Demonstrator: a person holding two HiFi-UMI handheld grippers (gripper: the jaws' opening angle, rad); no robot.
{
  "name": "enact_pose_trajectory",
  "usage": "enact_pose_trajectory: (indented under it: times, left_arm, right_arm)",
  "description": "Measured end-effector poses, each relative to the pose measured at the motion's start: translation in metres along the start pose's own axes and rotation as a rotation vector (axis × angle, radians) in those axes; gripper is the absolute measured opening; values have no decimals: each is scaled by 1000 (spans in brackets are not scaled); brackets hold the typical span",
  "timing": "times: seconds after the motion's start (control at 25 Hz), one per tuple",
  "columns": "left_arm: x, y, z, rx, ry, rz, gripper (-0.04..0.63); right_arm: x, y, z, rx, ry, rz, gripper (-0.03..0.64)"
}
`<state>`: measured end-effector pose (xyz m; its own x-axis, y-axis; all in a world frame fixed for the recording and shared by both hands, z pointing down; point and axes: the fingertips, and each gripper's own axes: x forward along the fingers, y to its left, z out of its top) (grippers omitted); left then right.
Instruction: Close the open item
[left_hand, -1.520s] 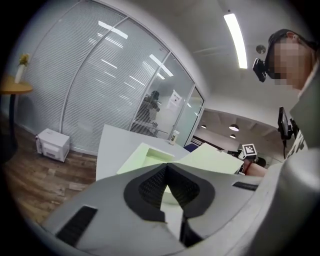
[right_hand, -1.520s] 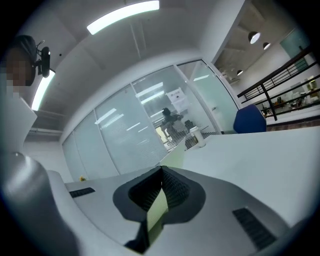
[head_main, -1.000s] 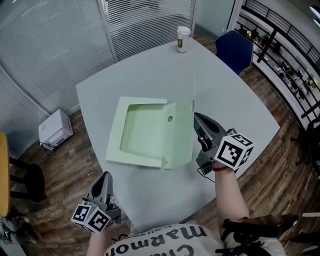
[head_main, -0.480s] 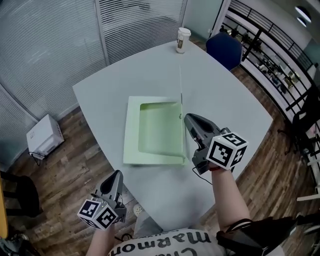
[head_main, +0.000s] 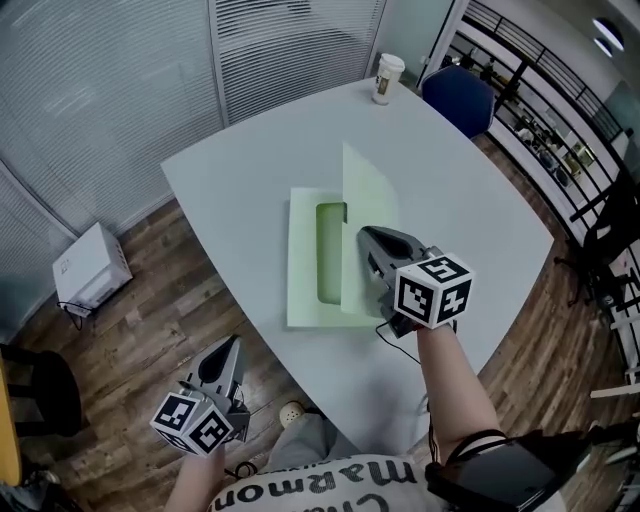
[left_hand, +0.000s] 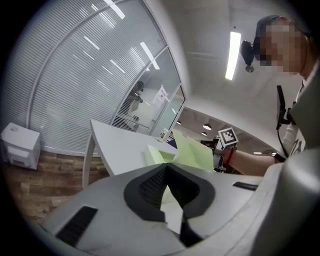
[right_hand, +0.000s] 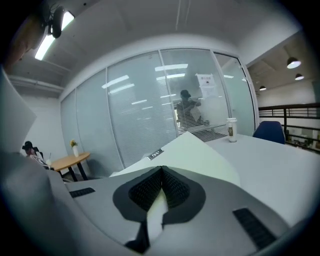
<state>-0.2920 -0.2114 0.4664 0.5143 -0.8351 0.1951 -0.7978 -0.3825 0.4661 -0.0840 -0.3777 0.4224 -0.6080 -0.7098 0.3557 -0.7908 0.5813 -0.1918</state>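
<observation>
**Lid leaning over the tray, right gripper behind it**

Table (head_main: 250, 170) is pale grey and rounded. The pale green box (head_main: 303, 262) lies flat near its middle. Its hinged lid (head_main: 366, 200) stands up from the right edge and tips left over the tray, so we see only a narrow strip of the tray's inside.

The right gripper (head_main: 366, 240) sits just right of the lid, against its outer face. In the right gripper view its jaws are closed tip to tip (right_hand: 161, 171) with nothing between them. The lid's pale surface (right_hand: 200, 152) fills the view just beyond.

The left gripper (head_main: 233, 347) hangs off the near table edge, over the wood floor and well apart from the box. Its jaws are likewise together and empty (left_hand: 165, 167).

Around it we note:
- A paper cup (head_main: 386, 78) at the far table edge.
- A blue chair (head_main: 460, 95) just beyond the cup.
- A small white unit (head_main: 88, 270) on the floor by the blinds.
- Dark shelving along the right wall.
- A round wooden side table (right_hand: 70, 161) in the right gripper view.

Nothing lies between the lid and the tray.

Against half a second ago, the lid then stood edge-on and upright with the tray fully open to view. It has since swung past vertical, and the right gripper has followed it leftward. One second ago the lid still lay further open to the right. The left gripper has stayed low at lower left throughout.
</observation>
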Motion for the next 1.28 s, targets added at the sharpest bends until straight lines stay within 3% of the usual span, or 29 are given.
enact_pose_trajectory:
  times: [0.44,0.84,1.28]
  left_arm:
    - [5,34,-6,-54,2,5,-11]
    - [15,38,-6,-71,8,-10,-11]
    - [2,45,-14,-83,5,9,-12]
  right_arm:
    - [82,20,-47,-221,273,-29,0]
    - [111,29,-85,-438,467,1,1]
    - [128,46,-111,-561,581,60,0]
